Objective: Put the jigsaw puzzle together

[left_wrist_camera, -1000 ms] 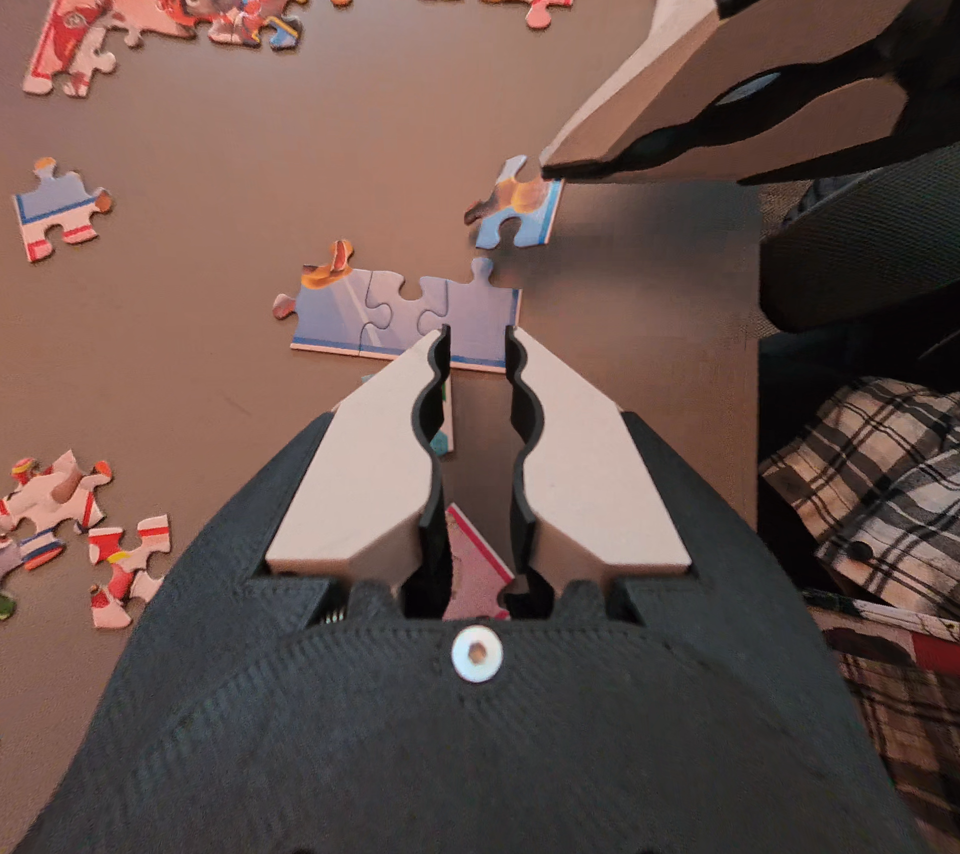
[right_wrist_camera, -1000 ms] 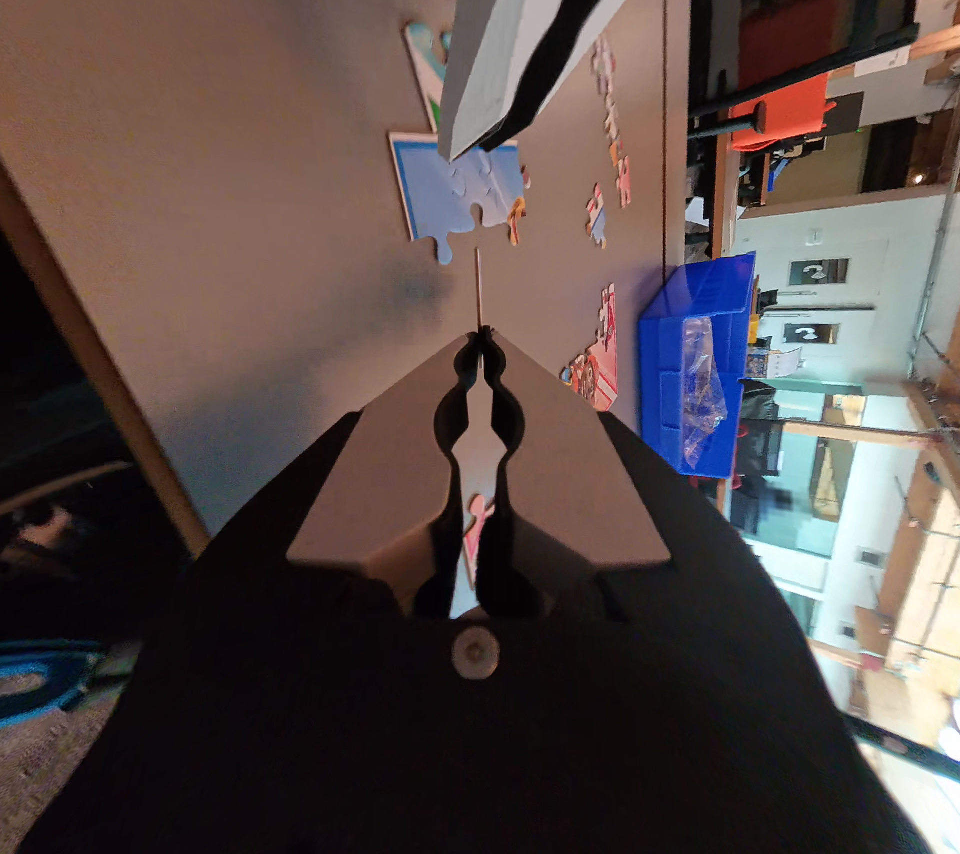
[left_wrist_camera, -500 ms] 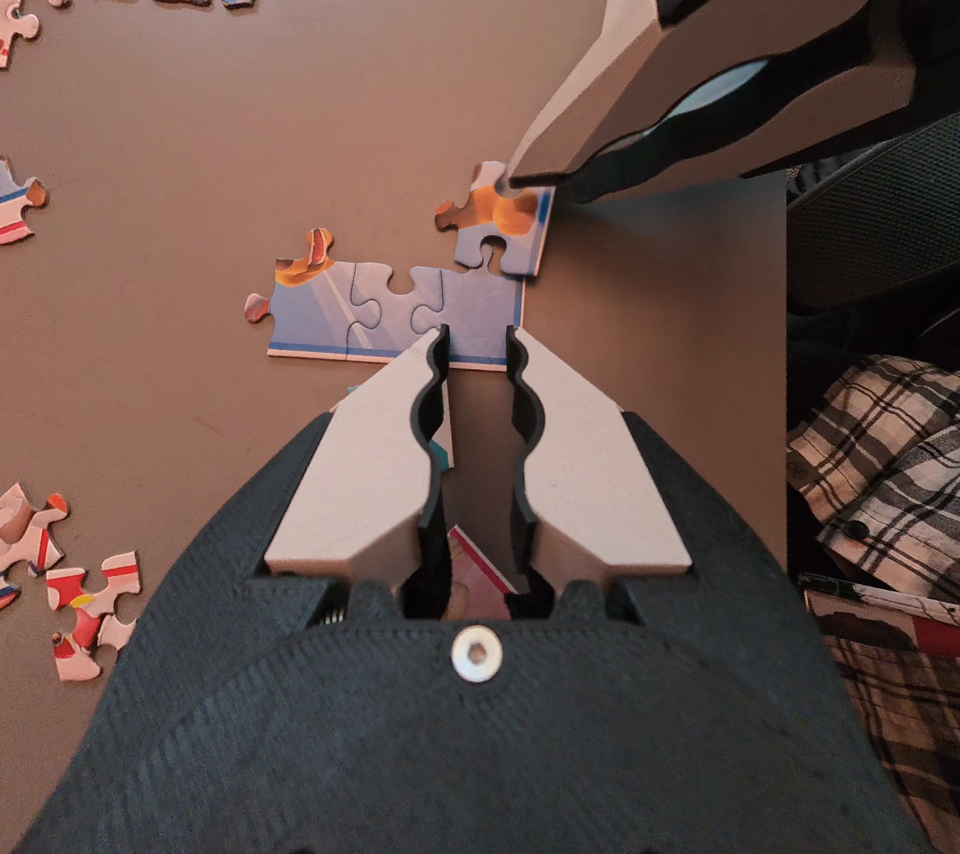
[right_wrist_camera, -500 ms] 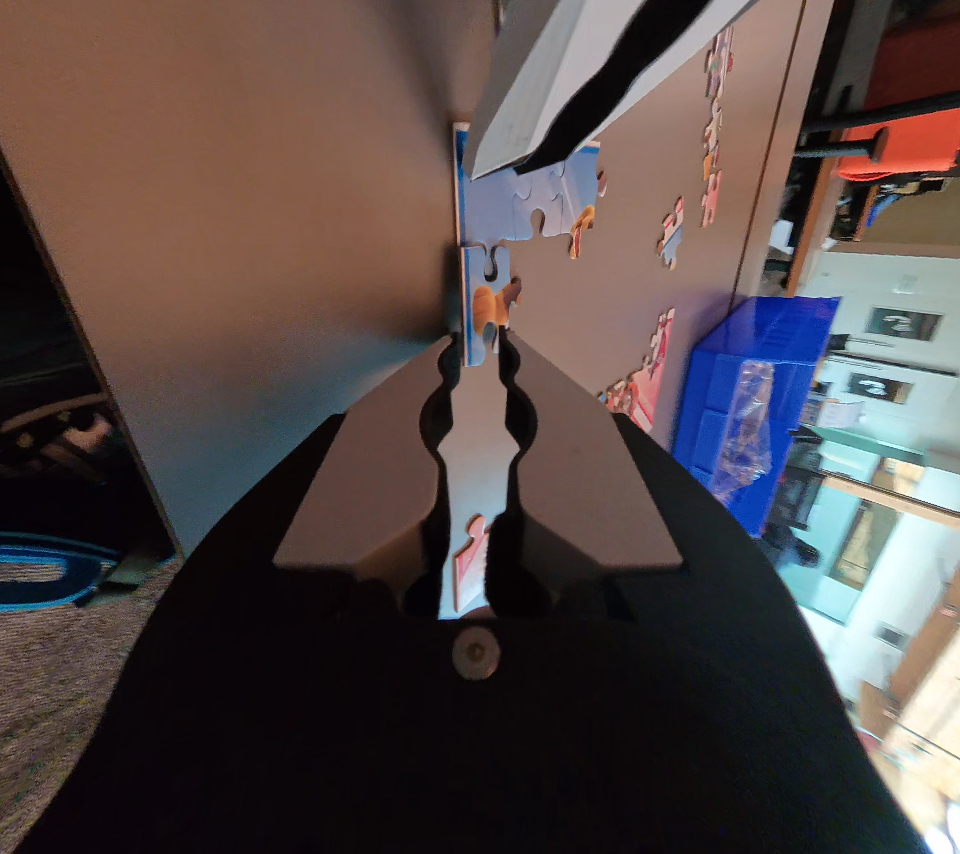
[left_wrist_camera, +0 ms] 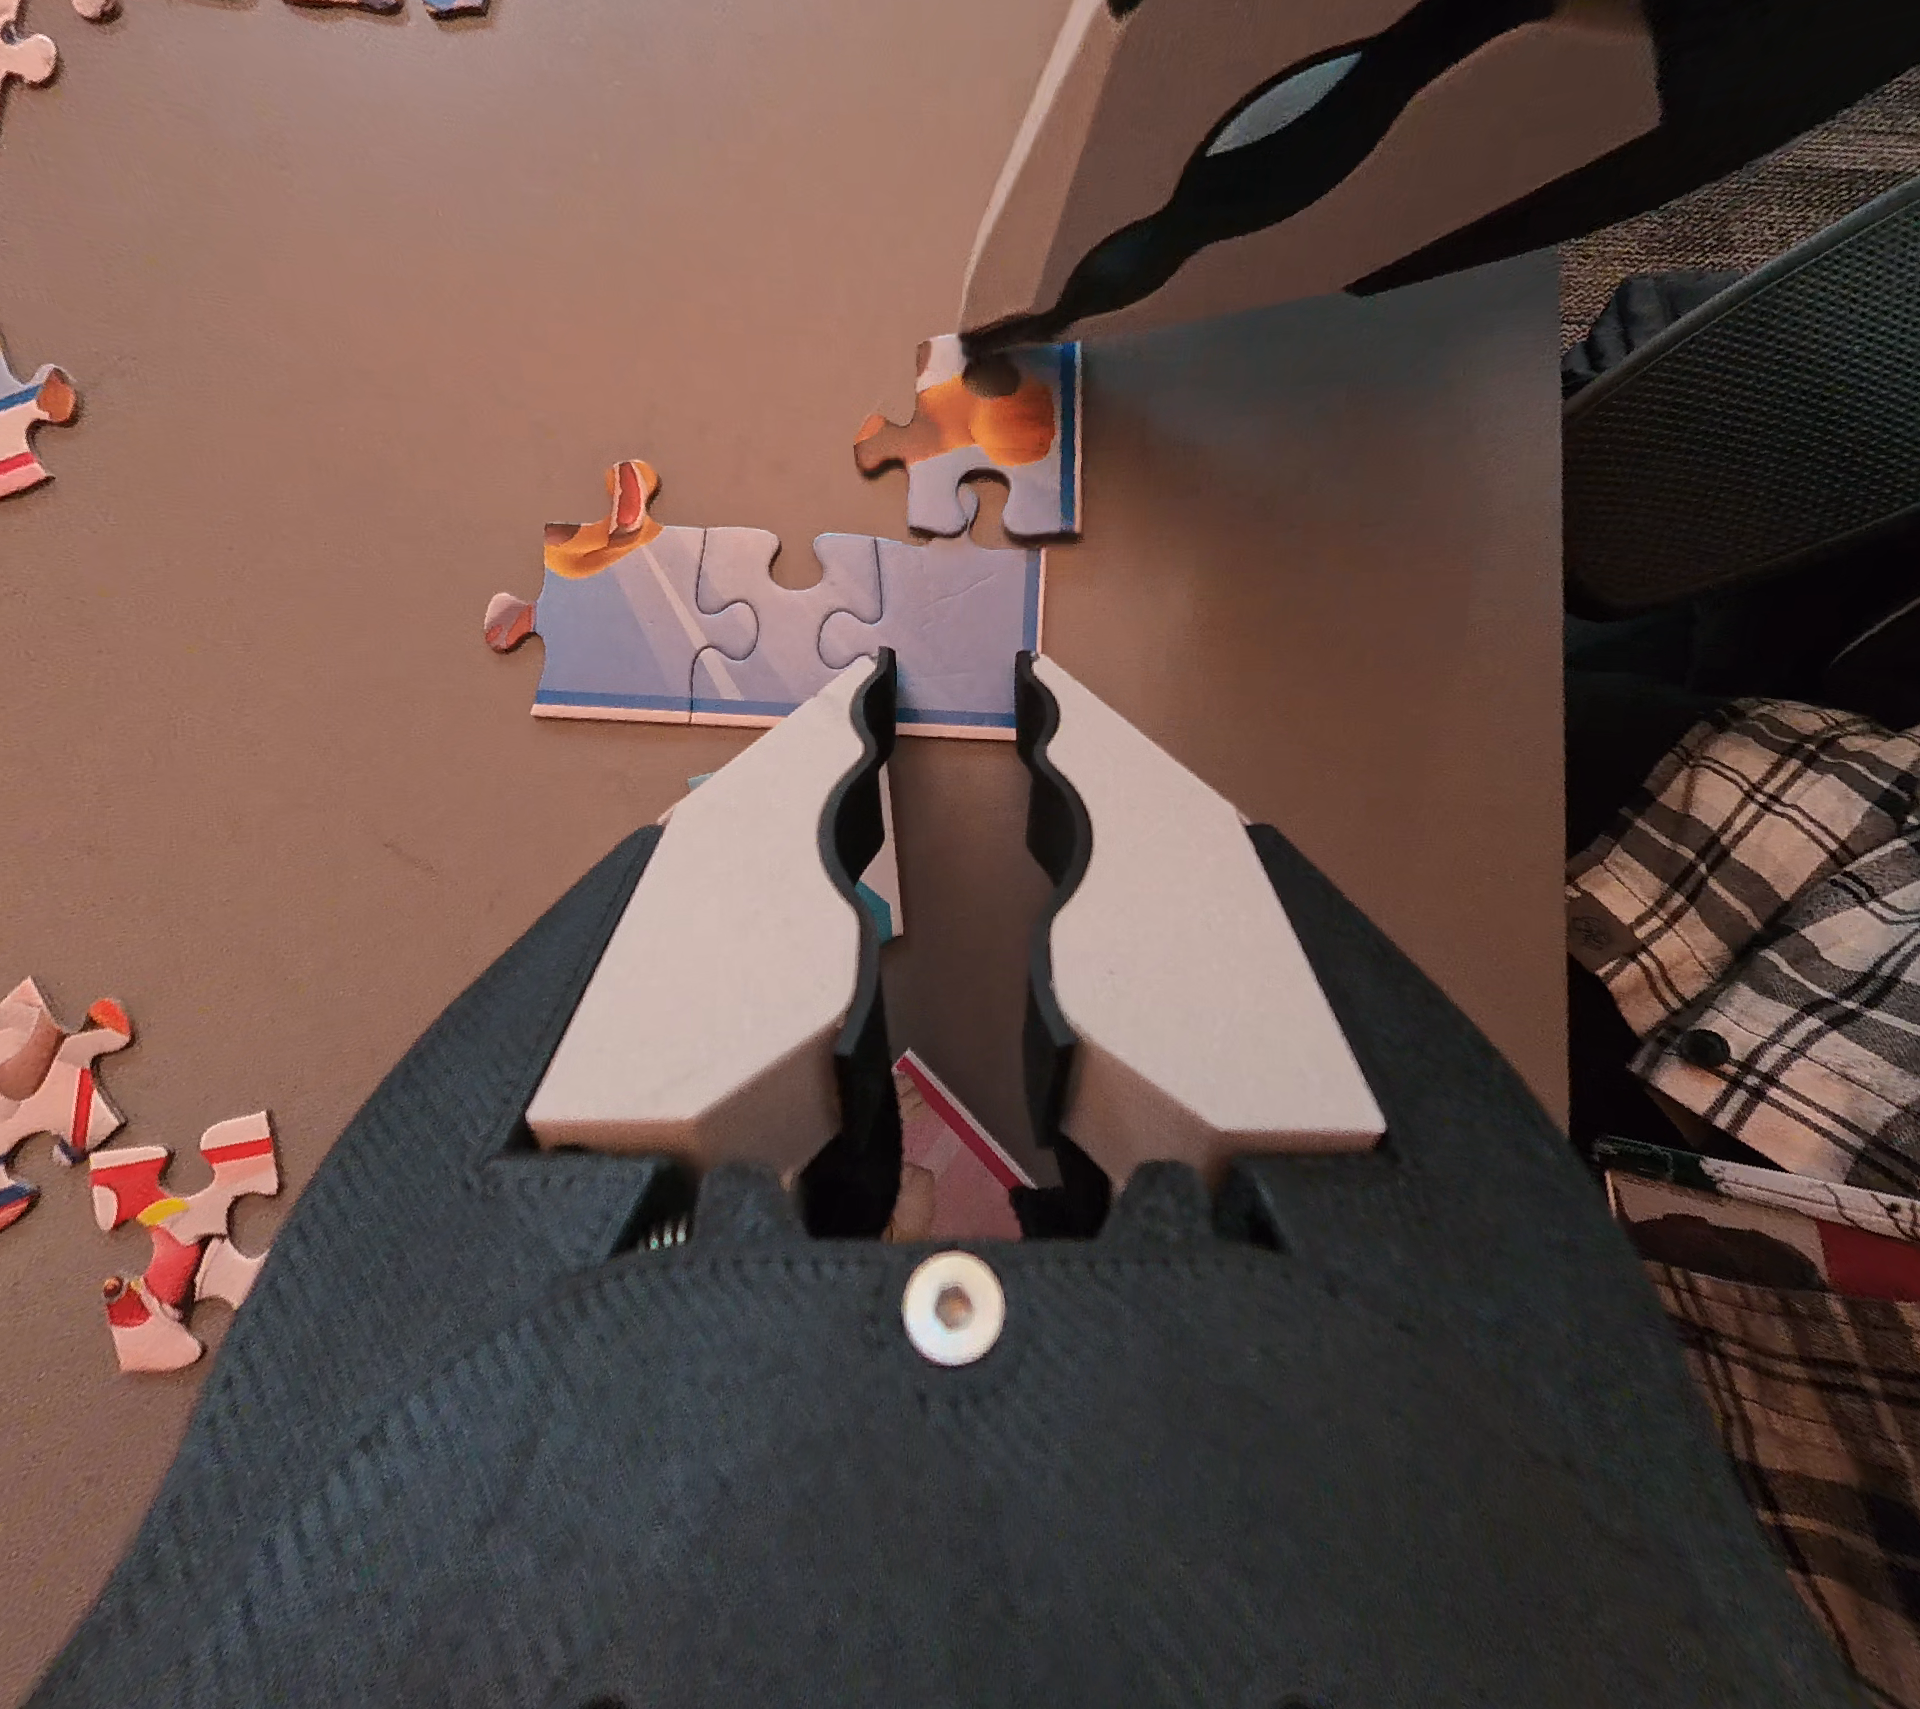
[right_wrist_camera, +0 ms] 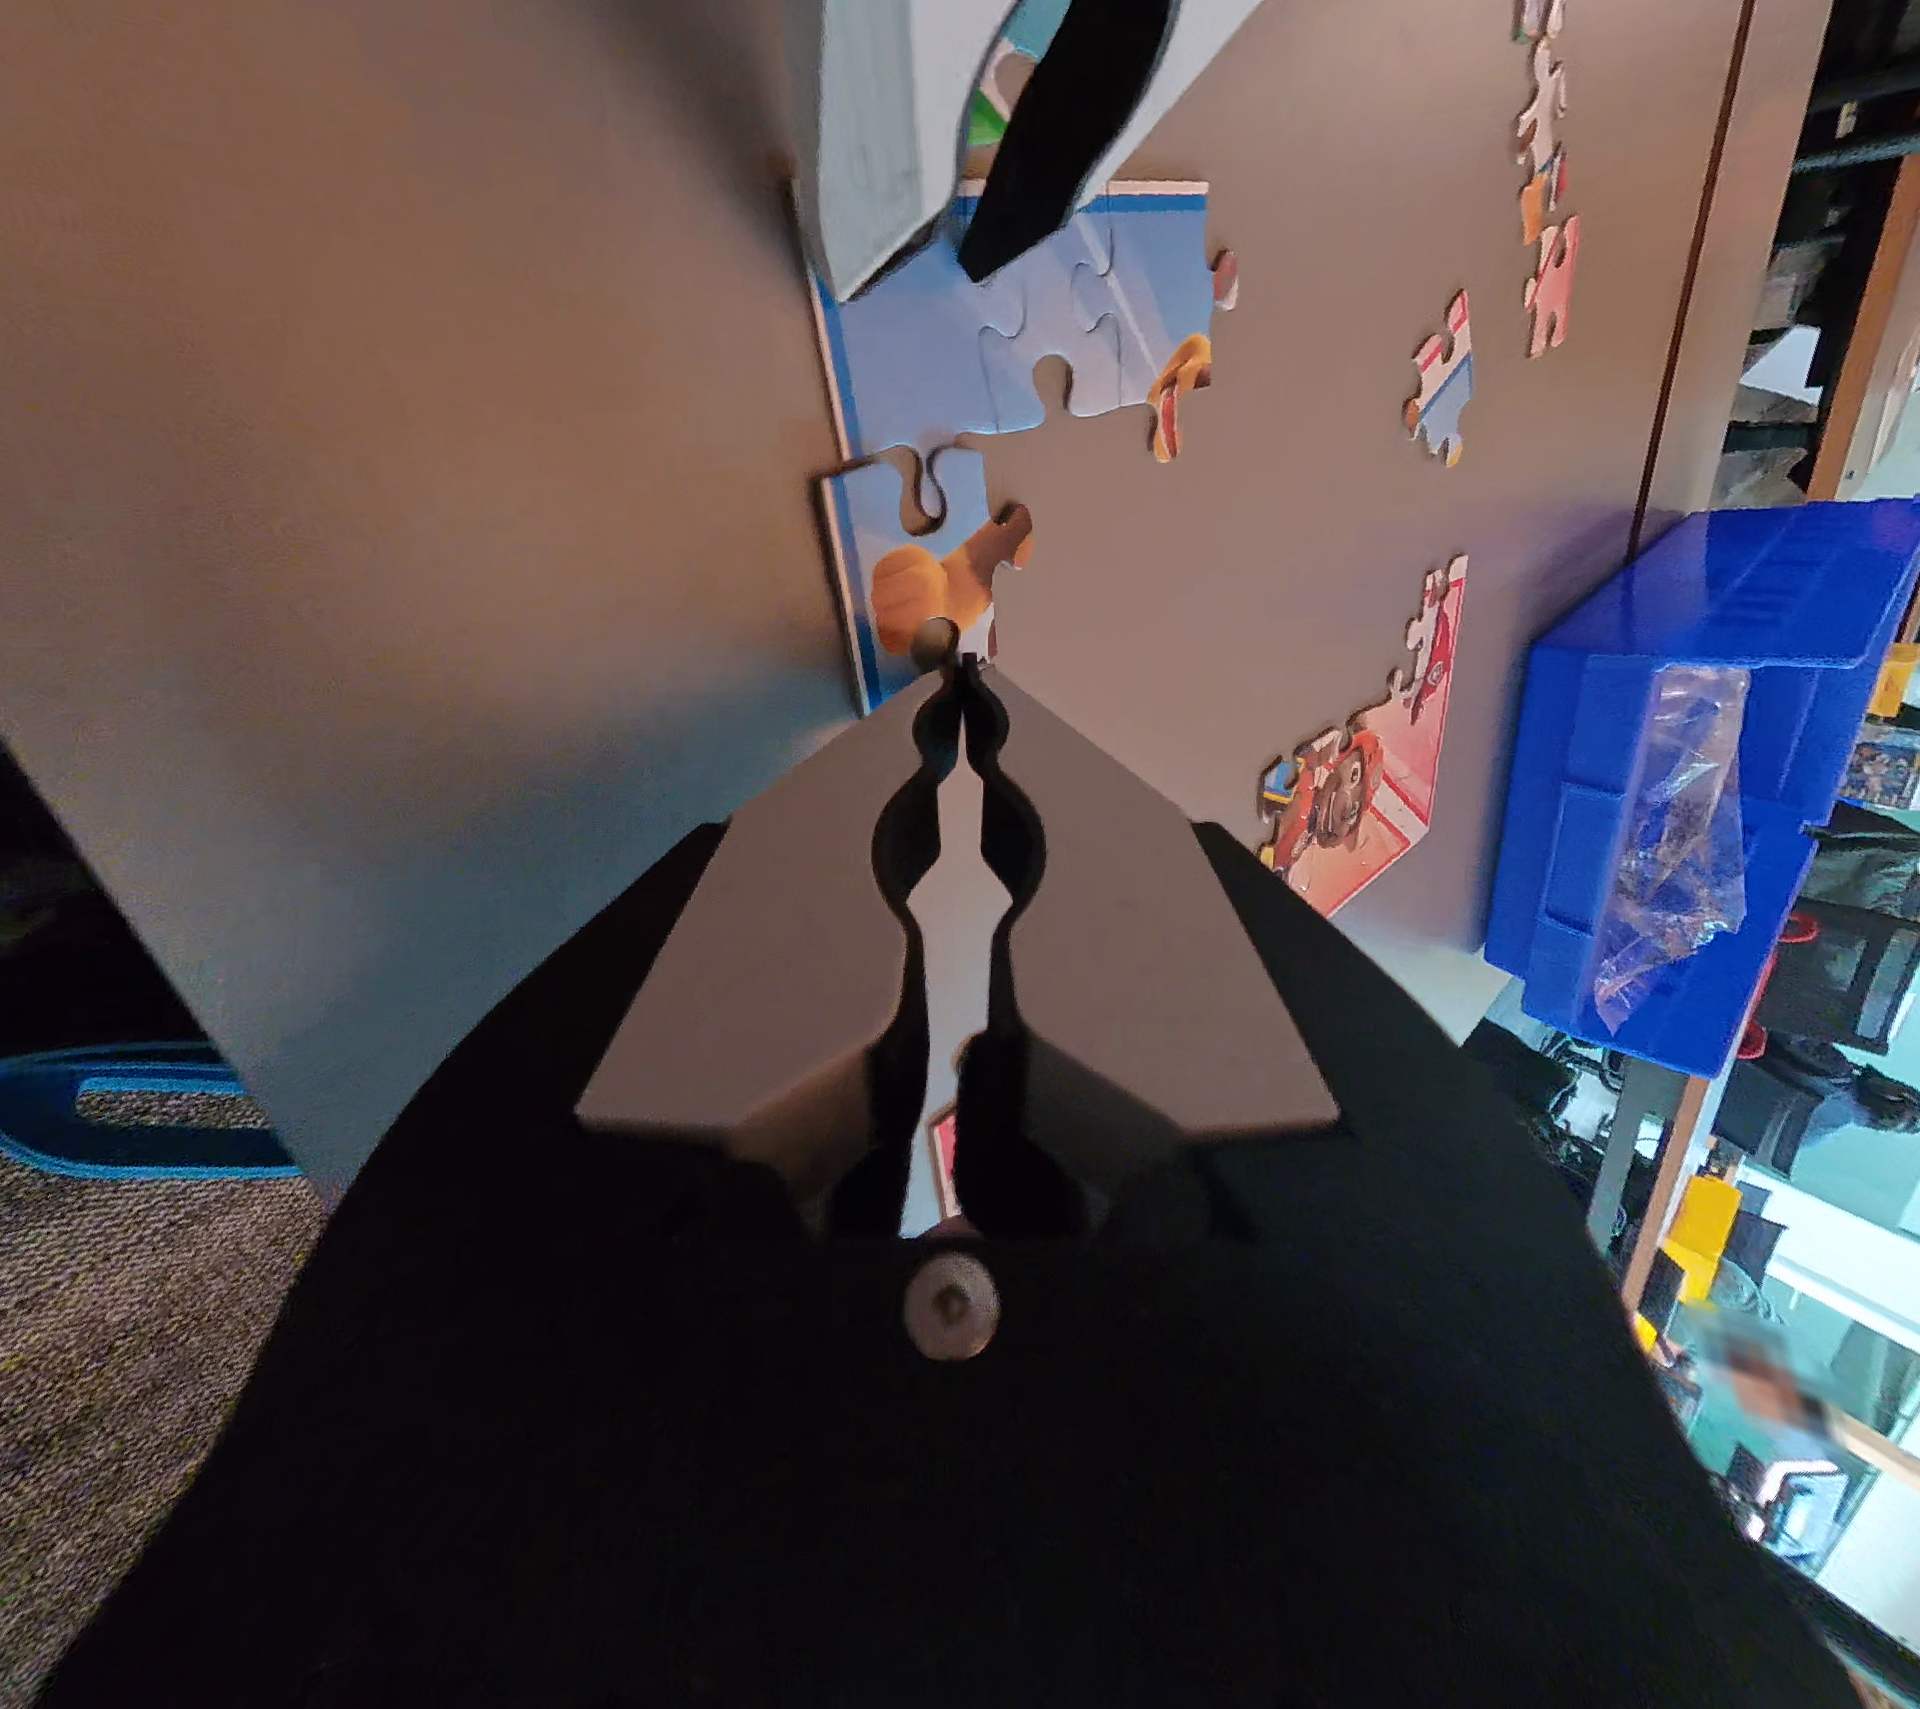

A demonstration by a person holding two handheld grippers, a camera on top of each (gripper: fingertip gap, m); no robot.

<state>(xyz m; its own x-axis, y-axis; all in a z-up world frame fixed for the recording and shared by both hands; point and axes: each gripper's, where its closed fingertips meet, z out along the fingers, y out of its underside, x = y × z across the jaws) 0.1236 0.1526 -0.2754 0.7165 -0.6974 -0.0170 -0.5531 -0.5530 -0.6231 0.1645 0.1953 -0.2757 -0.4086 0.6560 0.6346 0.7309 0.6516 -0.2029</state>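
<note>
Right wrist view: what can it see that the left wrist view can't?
Only the right wrist view shows the shiny blue plastic bin with a clear plastic bag at the table's far edge.

Only the left wrist view shows the black-and-white plaid cloth beside the table, and the open left gripper from behind.

Both show the blue three-piece puzzle strip, the loose orange-and-blue puzzle piece, the shut right gripper touching it, and the brown table.
</note>
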